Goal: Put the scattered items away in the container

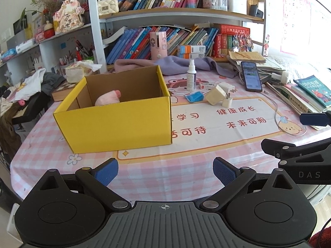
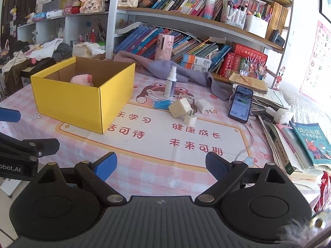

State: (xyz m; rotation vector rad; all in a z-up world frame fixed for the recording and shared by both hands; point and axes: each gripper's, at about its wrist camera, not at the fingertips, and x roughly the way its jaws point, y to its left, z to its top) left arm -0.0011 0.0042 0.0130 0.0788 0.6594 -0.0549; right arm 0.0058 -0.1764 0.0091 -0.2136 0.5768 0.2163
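Note:
A yellow cardboard box (image 1: 115, 124) (image 2: 68, 101) stands open on the pink checked tablecloth, with a pink soft toy (image 1: 107, 99) (image 2: 81, 79) inside. To its right lie a white spray bottle (image 1: 191, 76) (image 2: 170, 83), a blue packet (image 1: 194, 97) (image 2: 161, 104), a small red-and-white box (image 1: 205, 86) and three white chargers (image 1: 217, 95) (image 2: 180, 107). My left gripper (image 1: 165, 172) hangs open over the near table edge, nothing between its blue pads. My right gripper (image 2: 160, 165) is open too, empty, well short of the chargers.
A phone (image 1: 251, 76) (image 2: 241, 103) with a cable leans on stacked books (image 2: 289, 144) at the right. A purple cloth (image 1: 175, 64) lies behind the items, in front of a bookshelf. Clothes pile up at the far left.

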